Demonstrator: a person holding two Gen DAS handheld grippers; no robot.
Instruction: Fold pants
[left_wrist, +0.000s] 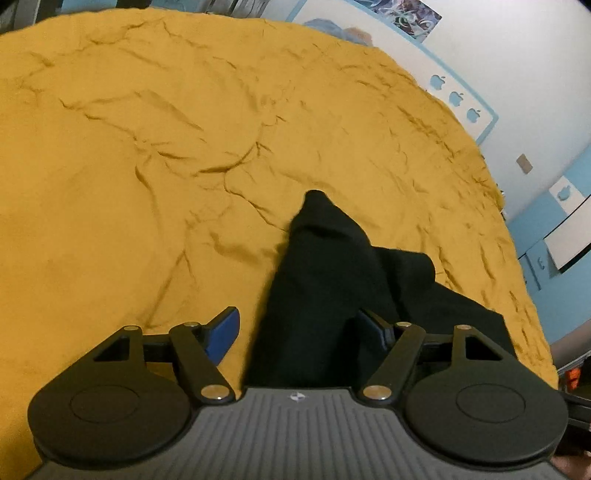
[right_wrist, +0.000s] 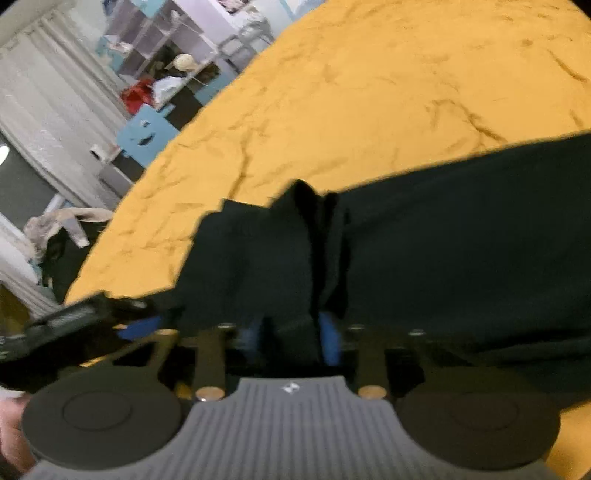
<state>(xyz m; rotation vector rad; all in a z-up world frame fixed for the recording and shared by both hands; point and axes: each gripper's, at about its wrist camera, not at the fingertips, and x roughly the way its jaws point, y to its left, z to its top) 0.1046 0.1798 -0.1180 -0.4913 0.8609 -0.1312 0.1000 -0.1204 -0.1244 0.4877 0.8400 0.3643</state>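
No readable text, apple-shaped cutouts (left_wrist: 456, 98) on blue headboard (left_wrist: 484, 127)

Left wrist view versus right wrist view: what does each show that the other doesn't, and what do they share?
Only the left wrist view shows the white wall with blue apple cutouts beyond the bed, and the left gripper with its jaws spread wide around a bunched ridge of cloth. Only the right wrist view shows the curtains, cluttered shelves, and the right gripper, jaws closed on a fold. Both show the black pants lying on the mustard bedspread.
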